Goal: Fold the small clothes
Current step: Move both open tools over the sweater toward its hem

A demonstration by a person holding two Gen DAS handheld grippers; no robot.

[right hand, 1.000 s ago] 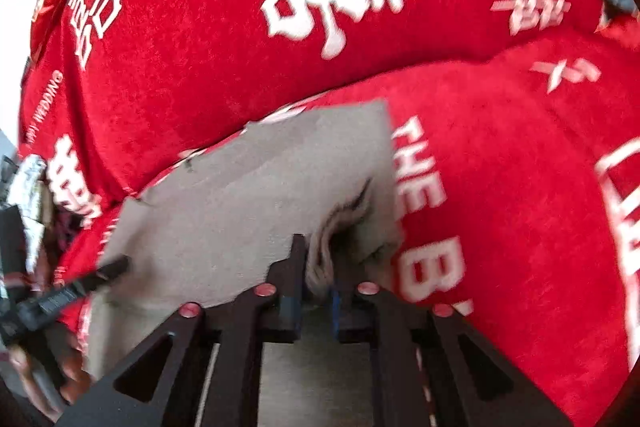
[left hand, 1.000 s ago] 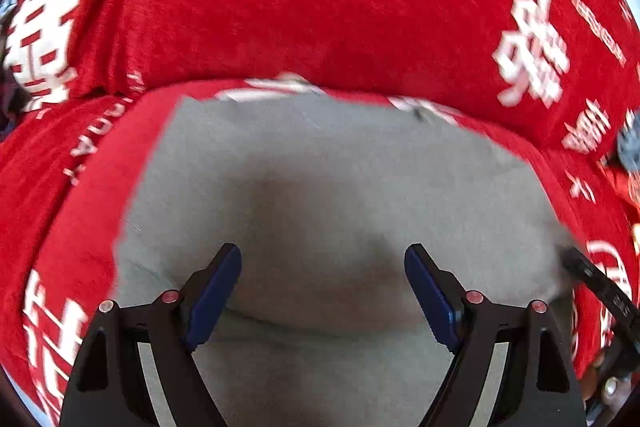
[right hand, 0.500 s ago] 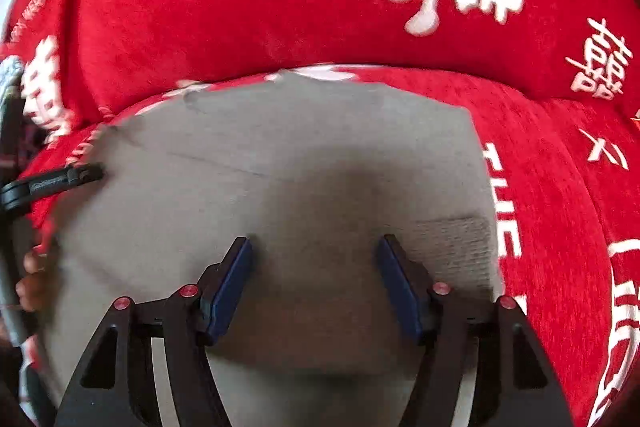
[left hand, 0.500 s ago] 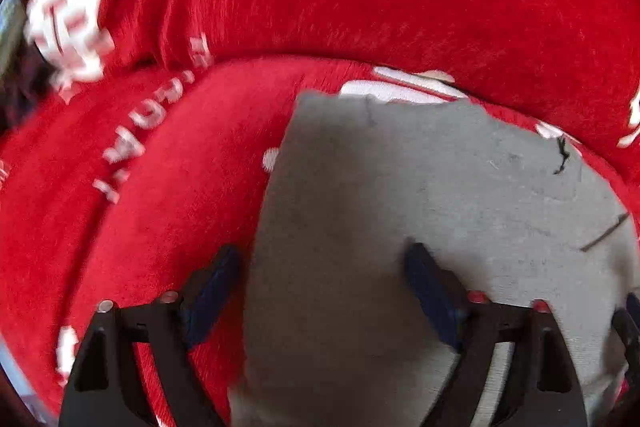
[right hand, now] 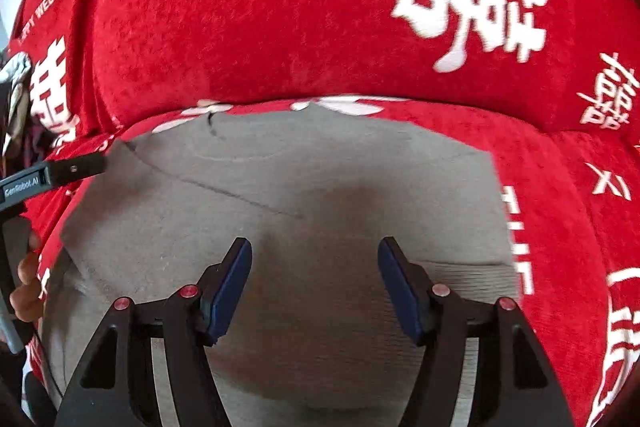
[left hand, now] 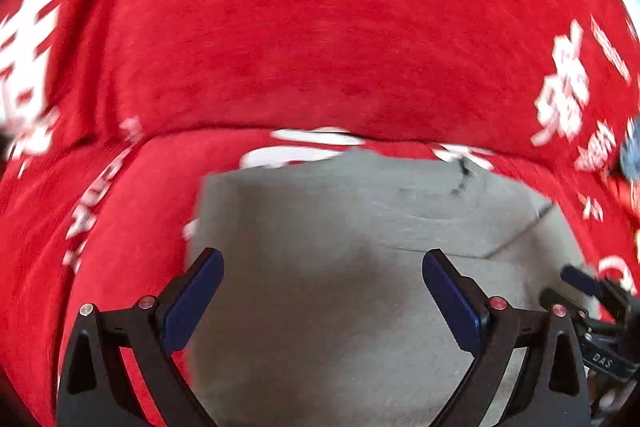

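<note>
A small grey garment (left hand: 360, 219) lies flat on the red seat, with a folded layer whose edge runs slantwise across it. My left gripper (left hand: 322, 267) hovers over its left part, open wide, nothing between the blue pads. In the right wrist view the same garment (right hand: 320, 167) fills the middle, its ribbed hem (right hand: 472, 275) at the right. My right gripper (right hand: 314, 255) stands open above the cloth and grips nothing. The left gripper's fingertip (right hand: 76, 167) shows at the garment's far left corner. The right gripper's finger (left hand: 580, 277) shows at the left wrist view's right edge.
The garment rests on a sofa under a red cover (left hand: 120, 227) with white characters and lettering. The backrest (right hand: 280, 7) rises right behind the cloth. A person's fingers (right hand: 24, 287) hold the left tool's handle at the left edge.
My right gripper let go of the bunched grey fold it pinched and opened; the cloth now lies flat. The left gripper shifted left to the garment's edge, then back right a little.
</note>
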